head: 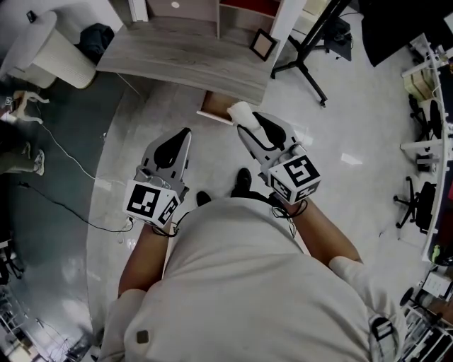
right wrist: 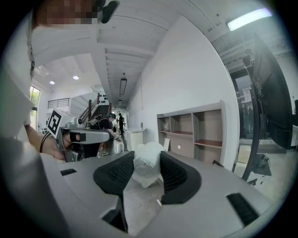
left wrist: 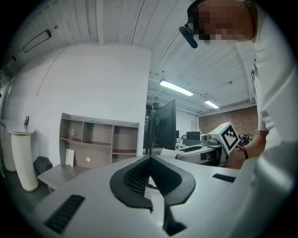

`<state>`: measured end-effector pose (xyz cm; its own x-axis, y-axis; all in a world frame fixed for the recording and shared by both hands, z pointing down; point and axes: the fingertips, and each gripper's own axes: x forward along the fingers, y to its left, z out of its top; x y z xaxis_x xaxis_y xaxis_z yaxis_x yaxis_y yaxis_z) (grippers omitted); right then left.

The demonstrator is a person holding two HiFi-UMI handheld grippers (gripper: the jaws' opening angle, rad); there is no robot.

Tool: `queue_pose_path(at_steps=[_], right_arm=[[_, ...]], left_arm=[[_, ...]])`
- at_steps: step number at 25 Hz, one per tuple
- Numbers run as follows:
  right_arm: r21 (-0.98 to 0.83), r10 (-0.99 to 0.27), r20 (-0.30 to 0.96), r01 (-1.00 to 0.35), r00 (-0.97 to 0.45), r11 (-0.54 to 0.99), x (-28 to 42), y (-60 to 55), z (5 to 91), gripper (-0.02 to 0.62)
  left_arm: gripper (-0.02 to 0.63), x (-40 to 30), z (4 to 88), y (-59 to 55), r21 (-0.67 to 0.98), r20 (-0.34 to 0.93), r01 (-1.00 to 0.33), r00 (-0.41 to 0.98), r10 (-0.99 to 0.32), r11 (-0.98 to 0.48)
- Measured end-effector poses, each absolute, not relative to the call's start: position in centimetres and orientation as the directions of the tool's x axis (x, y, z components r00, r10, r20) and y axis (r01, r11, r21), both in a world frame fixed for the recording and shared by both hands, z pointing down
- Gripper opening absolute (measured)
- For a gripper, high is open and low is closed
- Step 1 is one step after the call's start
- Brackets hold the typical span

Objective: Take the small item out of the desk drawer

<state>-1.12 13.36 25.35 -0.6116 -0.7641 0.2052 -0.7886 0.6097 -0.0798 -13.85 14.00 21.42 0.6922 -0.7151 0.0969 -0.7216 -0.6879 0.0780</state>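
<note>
Though small, a crumpled white wad [right wrist: 146, 163] in the right hand-held gripper [head: 244, 120].

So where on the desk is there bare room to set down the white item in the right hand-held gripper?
The desk top is bare from its left end to the picture frame, in front of the shelf unit. Tighter by the frame; stand legs crowd the floor beside it.

L gripper [left wrist: 150, 159] jaws together, empty, w/ shelf unit [left wrist: 100, 139] beyond.
</note>
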Motion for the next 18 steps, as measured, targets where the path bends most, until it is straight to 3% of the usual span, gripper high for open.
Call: queue_pose_path(at_steps=[18], right_arm=[[-0.059,-0.810,0.204,-0.833,-0.550,0.550,-8.5,21.7,25.8,0.178]], left_arm=[[0.011,-22.5,21.9,20.6,0.107,0.074,-0.666,0.746,-0.662,-0.739]])
